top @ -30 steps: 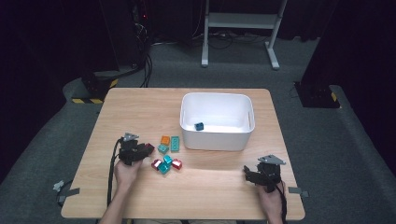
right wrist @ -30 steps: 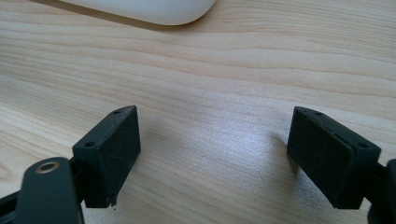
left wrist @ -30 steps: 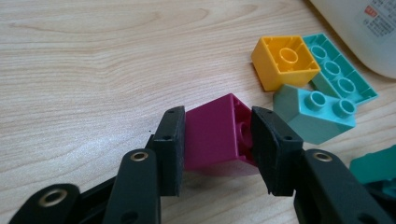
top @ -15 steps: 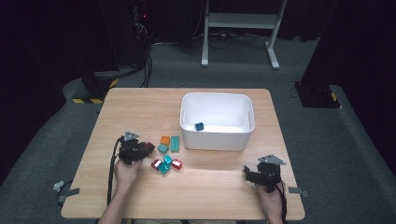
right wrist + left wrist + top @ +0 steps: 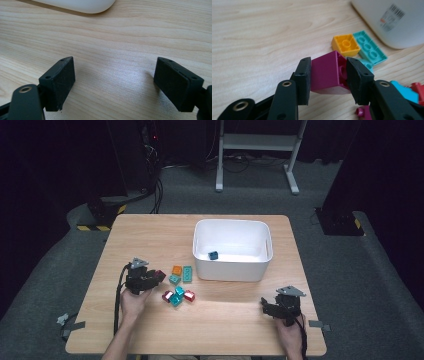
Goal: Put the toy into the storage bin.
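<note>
glossy plastic magenta brick [image 5: 327, 72], matt wood table [image 5: 262, 37]

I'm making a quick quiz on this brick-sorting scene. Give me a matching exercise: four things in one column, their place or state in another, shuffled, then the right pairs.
Things:
1. magenta brick
2. dark teal brick
3. orange brick
4. right gripper

Places or states:
A. inside the white bin
B. jaws apart over bare table
C. clamped in the left gripper
D. on the table beside a long teal brick

Pairs: 1-C, 2-A, 3-D, 4-B
</note>
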